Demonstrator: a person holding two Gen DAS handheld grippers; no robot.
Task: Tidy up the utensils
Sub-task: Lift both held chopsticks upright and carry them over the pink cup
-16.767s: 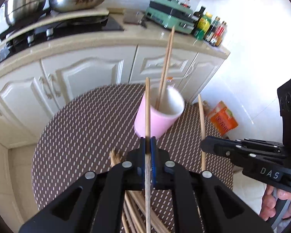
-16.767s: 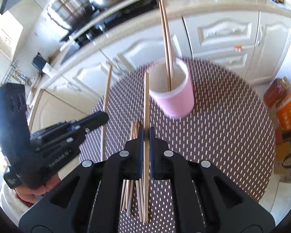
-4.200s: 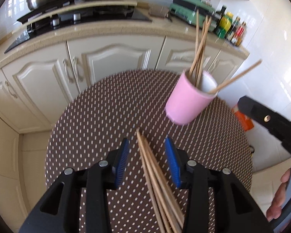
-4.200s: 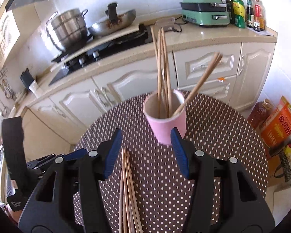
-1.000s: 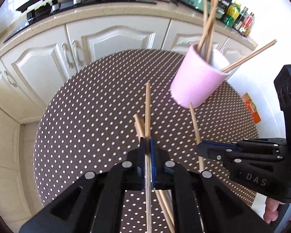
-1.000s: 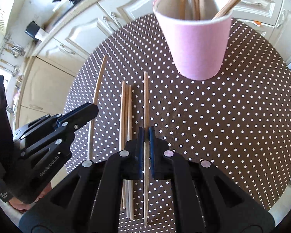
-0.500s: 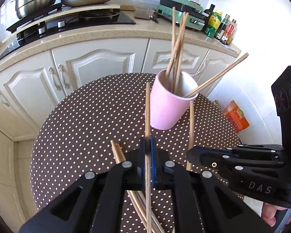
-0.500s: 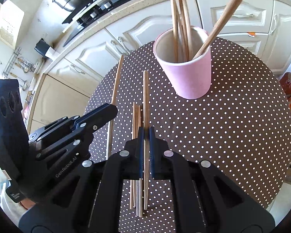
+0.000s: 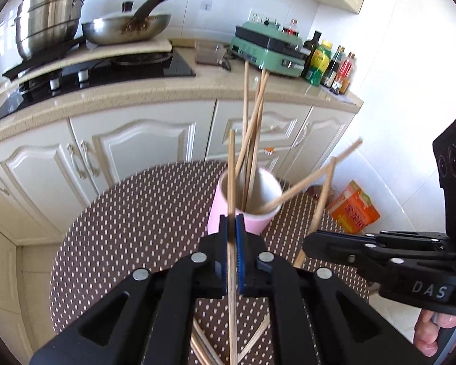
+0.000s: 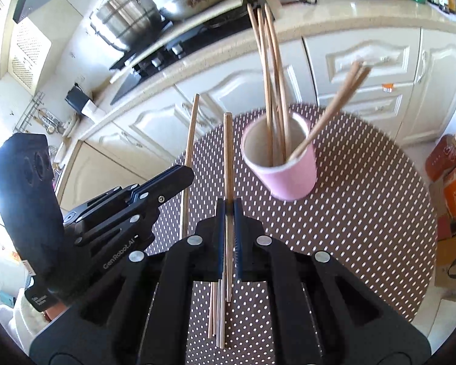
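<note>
While each claw (image 9: pixel 232 231) pinches a chopstick (image 9: pixel 231 176), the cup (image 9: pixel 243 213) stands just beyond.

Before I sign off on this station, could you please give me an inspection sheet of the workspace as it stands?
Surface: round table with a brown dotted cover.
Job's things: pink cup upright, holding several chopsticks; loose chopsticks lying on the cover near the grippers.
Clutter: nothing seen on the table.
Grippers: left gripper shut on one chopstick; right gripper shut on another chopstick; both are held above the table.
Cables: nothing seen.
Surroundings: kitchen counter with a steel pot, a pan, a green appliance and bottles; orange packet on the floor.
</note>
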